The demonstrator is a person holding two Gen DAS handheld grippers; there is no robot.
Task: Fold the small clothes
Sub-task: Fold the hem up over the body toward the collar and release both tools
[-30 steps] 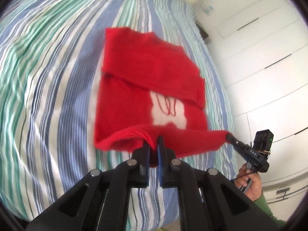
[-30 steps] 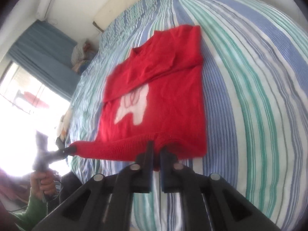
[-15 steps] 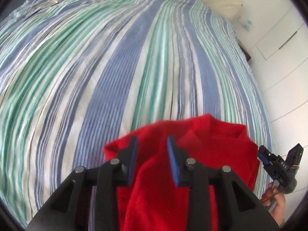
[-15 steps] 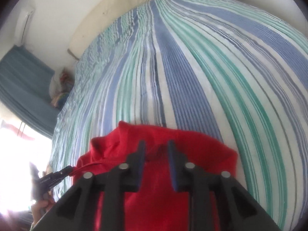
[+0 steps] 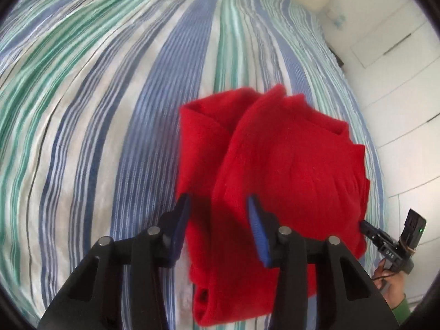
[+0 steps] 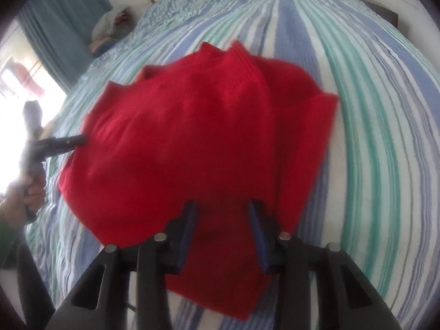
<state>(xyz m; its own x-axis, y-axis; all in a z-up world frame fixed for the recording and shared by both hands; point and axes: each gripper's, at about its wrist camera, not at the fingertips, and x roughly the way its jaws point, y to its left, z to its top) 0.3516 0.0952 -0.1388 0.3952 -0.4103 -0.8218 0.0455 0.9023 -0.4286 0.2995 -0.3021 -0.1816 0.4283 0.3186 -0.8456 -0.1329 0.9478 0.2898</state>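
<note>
Since a second ago, the lower hem of the red sweater [image 5: 288, 176] has been carried up over its top and let go, so this fold looks done. Left gripper [image 5: 220, 228] has just been opening and stands apart; right gripper [image 6: 222, 228] has just been narrowing, its jaws still parted above soft, ribbed knit. It lies bunched on the striped bed [image 5: 110, 110].

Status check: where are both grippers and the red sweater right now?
Left hand-held gripper open, right hand-held gripper open, both just released. Red sweater folded over on striped bed. Nothing in the way.
</note>
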